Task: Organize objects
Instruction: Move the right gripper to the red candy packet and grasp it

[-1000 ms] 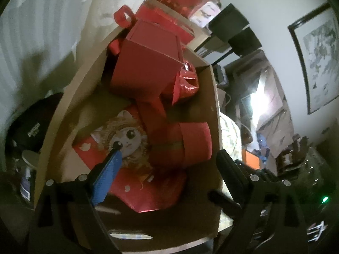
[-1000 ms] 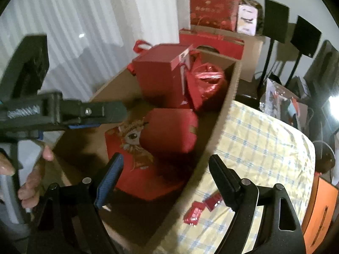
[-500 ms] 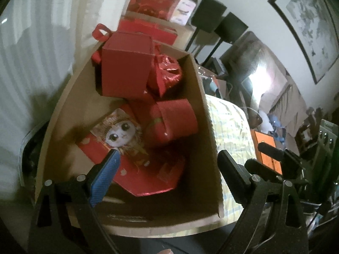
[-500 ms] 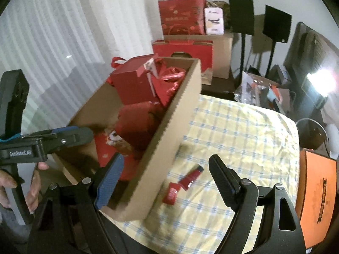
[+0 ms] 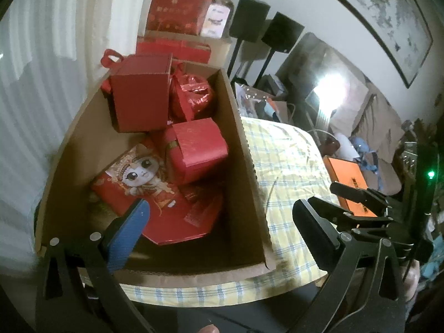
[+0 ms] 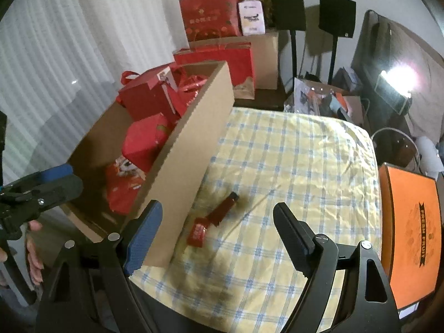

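Right wrist view shows the right gripper (image 6: pixel 219 227) wide open and empty, aimed at two red packets (image 6: pixel 213 220) lying loose on the checked counter (image 6: pixel 299 155) just beside the box (image 6: pixel 191 149), likely next to go in. Left gripper (image 5: pixel 219 227), empty and opening, hovers over the box's red parcels (image 5: pixel 194 149).

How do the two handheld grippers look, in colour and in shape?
Both grippers, left gripper and right gripper, have black angular frames with silver screws. On each, one finger has a blue textured pad and the other a black pad. A green light shows beside the right one.
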Available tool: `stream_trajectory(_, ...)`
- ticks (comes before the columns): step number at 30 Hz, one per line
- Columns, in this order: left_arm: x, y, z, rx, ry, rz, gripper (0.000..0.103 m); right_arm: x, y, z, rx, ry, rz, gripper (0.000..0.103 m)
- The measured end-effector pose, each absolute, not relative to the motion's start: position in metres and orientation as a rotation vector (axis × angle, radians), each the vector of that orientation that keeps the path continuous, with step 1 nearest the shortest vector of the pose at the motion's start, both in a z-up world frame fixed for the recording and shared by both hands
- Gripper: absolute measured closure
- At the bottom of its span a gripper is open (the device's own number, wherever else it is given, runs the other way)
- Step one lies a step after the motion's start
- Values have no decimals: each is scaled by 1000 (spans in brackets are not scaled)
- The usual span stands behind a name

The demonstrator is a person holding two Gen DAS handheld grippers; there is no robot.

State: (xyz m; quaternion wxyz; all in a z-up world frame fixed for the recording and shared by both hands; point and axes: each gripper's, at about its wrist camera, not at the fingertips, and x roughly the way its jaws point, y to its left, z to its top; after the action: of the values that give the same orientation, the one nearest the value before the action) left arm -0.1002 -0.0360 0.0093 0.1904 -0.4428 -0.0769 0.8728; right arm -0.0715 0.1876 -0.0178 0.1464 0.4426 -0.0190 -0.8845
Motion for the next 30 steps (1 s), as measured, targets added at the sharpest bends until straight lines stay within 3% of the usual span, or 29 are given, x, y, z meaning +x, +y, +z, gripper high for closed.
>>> stream_trajectory(2, -94, -33, 11, -1216, -199, 2475, 0, -69, 189, -25, 1286, -63, -2536, 21)
stream_trajectory(7, -84, -29, 13, -1173, -161, 2522, 0, -69, 183, -50, 1343, -62, -2495, 34)
stream_trajectory(13, -75, -28, 13, -1128, -107, 2597, 0, -67, 175, -80, 1379, -38, -2496, 35)
stream_trajectory(17, -72, -33, 6, -1155, -138, 2592, 0, -71, 170, -98, 1384, -52, -2468, 39)
stream_trajectory(19, -72, -35, 3, -1164, -151, 2586, 0, -75, 167, -104, 1394, -65, -2445, 47)
stream_trajectory(30, -71, -46, 2, -1155, -200, 2584, 0, -89, 150, -130, 1389, -17, -2374, 58)
